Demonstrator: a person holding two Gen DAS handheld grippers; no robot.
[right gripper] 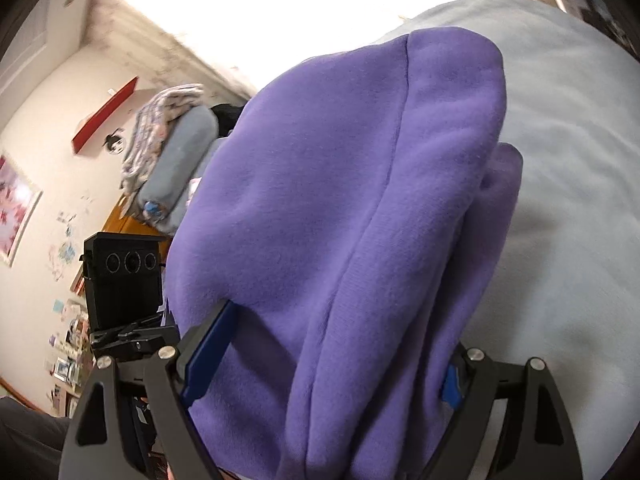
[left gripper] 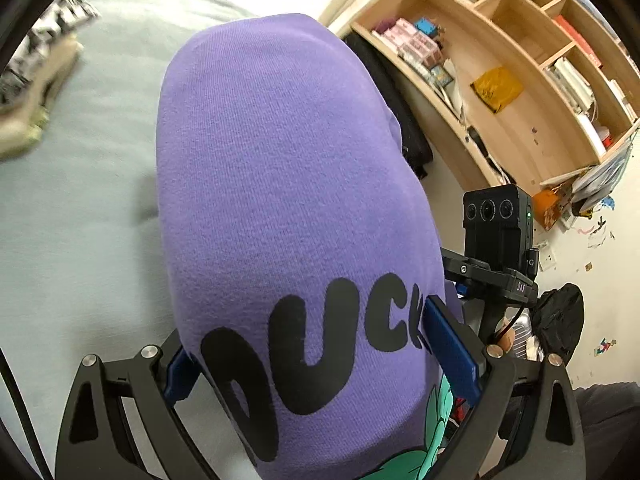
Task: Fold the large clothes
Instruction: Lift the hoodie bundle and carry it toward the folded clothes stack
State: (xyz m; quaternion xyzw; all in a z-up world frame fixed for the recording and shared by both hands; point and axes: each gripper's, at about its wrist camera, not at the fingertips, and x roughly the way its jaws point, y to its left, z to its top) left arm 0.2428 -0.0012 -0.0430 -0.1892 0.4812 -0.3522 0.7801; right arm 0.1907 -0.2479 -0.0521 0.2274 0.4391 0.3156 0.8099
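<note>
A purple sweatshirt (left gripper: pixel 280 168) with black letters and a green print hangs folded over my left gripper (left gripper: pixel 316 360), above the pale grey bed (left gripper: pixel 80 220). The left jaws clamp the bunched fabric between the blue pads (left gripper: pixel 452 348). In the right wrist view the same sweatshirt (right gripper: pixel 340 220) drapes thickly between the jaws of my right gripper (right gripper: pixel 328 364), which is shut on it. The right gripper's camera block (left gripper: pixel 498 224) shows beside the garment in the left wrist view; the left one's block (right gripper: pixel 124 280) shows in the right wrist view.
A folded patterned pile (left gripper: pixel 36 80) lies on the bed at far left. A wooden bookshelf (left gripper: pixel 520 80) with books stands right, with dark clothing (left gripper: pixel 400 120) beside it. Rolled bedding (right gripper: pixel 172 152) and a red wall shelf (right gripper: pixel 104 116) lie beyond the bed.
</note>
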